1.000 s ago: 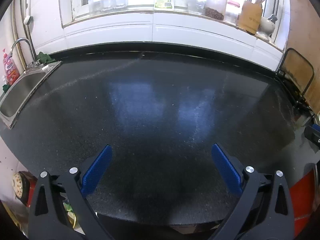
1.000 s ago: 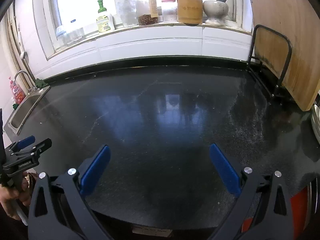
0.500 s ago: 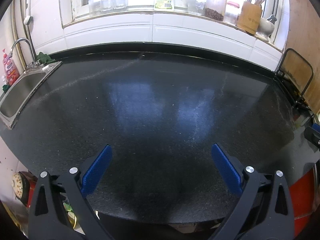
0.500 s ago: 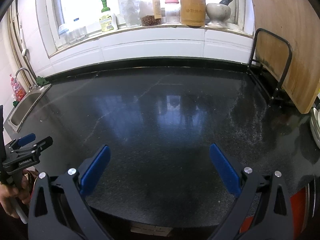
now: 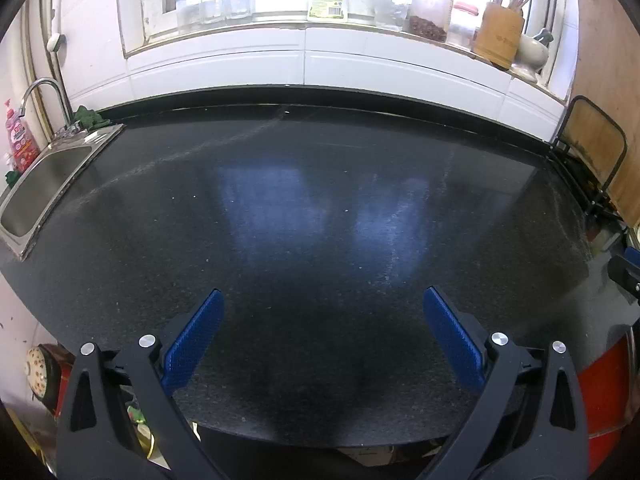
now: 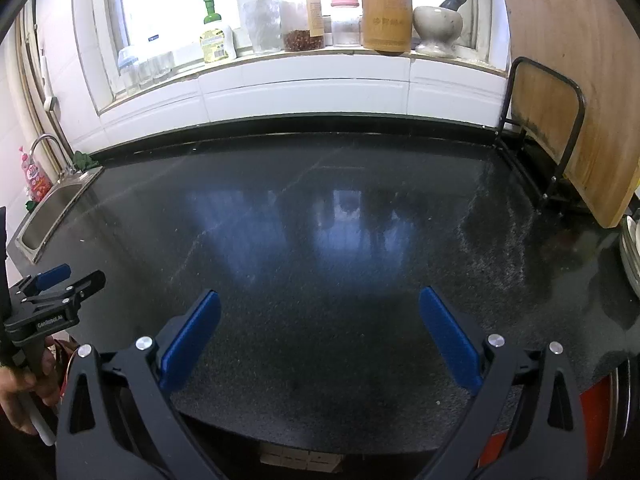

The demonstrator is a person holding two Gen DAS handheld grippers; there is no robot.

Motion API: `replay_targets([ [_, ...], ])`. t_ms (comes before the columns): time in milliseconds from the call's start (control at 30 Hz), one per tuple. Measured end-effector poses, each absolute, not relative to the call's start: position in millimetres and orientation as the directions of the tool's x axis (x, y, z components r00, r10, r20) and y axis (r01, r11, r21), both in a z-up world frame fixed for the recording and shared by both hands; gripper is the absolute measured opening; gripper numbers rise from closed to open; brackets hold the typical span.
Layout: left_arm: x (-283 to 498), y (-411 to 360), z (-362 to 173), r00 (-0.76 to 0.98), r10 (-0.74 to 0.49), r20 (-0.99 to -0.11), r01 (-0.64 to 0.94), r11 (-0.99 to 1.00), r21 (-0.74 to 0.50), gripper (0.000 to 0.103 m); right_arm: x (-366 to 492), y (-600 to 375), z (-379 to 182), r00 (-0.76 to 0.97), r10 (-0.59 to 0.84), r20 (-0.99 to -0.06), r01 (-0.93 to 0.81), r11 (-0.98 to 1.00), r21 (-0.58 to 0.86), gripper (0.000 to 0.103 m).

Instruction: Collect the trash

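My left gripper (image 5: pixel 320 336) and right gripper (image 6: pixel 318 334) spread wide, empty, over bare black counter (image 5: pixel 320 208), sink (image 5: pixel 40 184) far left, cutting board (image 6: pixel 576 92) right, scene unchanged from before.

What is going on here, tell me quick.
A person holds a two-finger gripper in each hand over a black kitchen countertop. The left gripper and the right gripper both have their jaws wide open and hold nothing. No trash shows on the counter. The sink sits at the far left, and jars line the windowsill.
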State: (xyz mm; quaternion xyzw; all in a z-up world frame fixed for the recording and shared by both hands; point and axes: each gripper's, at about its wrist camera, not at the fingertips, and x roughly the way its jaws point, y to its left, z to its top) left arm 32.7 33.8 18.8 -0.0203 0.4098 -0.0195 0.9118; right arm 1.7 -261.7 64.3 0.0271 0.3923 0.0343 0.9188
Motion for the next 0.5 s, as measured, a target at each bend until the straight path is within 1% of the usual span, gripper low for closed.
replay_targets([
  [500,34.7,34.1,17.5,0.658,-0.048,-0.751,0.014,0.999,-0.051,0.096,4.2,-261.4,63.1,0.688,0.086,-0.720,-0.052,0.996,0.069,0.096],
])
